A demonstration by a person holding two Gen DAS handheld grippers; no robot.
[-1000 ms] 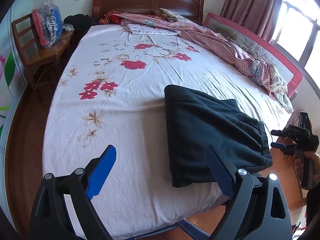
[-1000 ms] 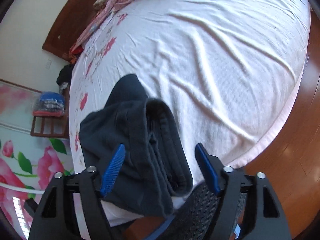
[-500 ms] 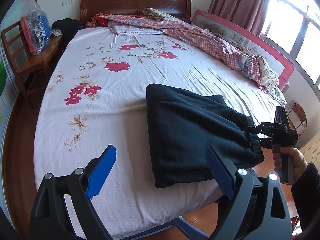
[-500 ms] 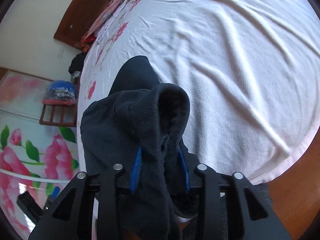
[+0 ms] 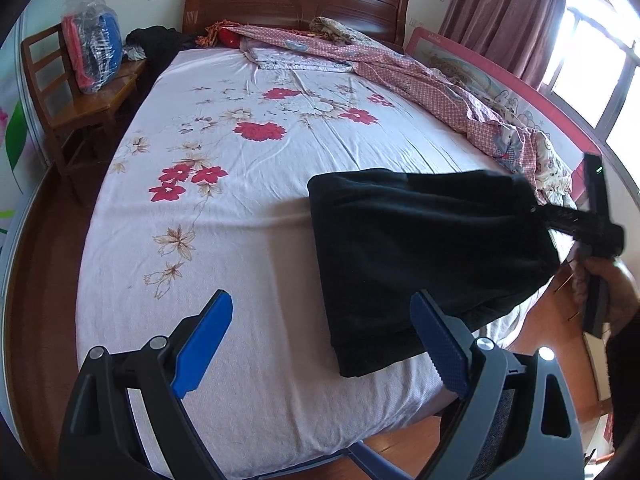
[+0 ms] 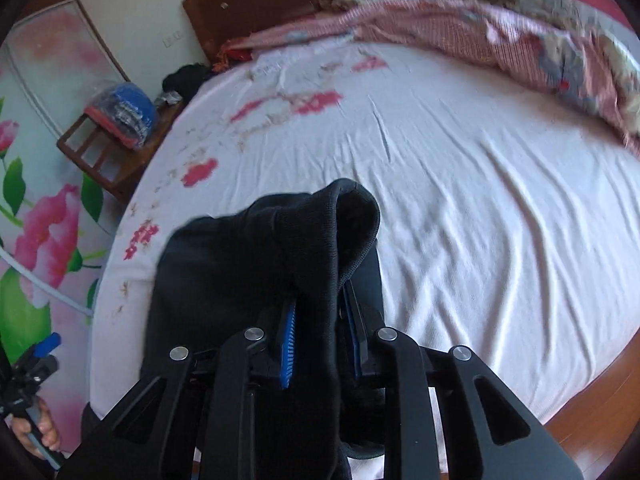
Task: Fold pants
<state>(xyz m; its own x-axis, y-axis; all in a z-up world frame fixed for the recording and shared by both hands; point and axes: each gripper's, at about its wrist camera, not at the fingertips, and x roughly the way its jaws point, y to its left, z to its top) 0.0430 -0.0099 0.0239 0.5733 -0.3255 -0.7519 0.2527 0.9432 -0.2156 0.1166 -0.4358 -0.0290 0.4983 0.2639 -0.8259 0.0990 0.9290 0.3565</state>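
Observation:
The black folded pants [image 5: 420, 248] lie at the near right corner of the bed, with their right end lifted off the sheet. My right gripper [image 6: 320, 328] is shut on the bunched waistband of the pants [image 6: 280, 264]; it also shows in the left wrist view [image 5: 560, 220], holding that end up at the bed's right edge. My left gripper [image 5: 324, 344] is open and empty, hovering above the near edge of the bed, just left of the pants' near end.
The bed [image 5: 224, 184] has a white floral sheet and a wooden headboard [image 5: 296, 0]. A pink checked quilt [image 5: 440, 88] lies along the right side by a pink bed rail [image 5: 500, 80]. A wooden chair [image 5: 68, 108] with a plastic bag stands at the left.
My right gripper closed on the pants' waistband end and lifted it up off the bed. My left gripper stayed open near the bed's front edge.

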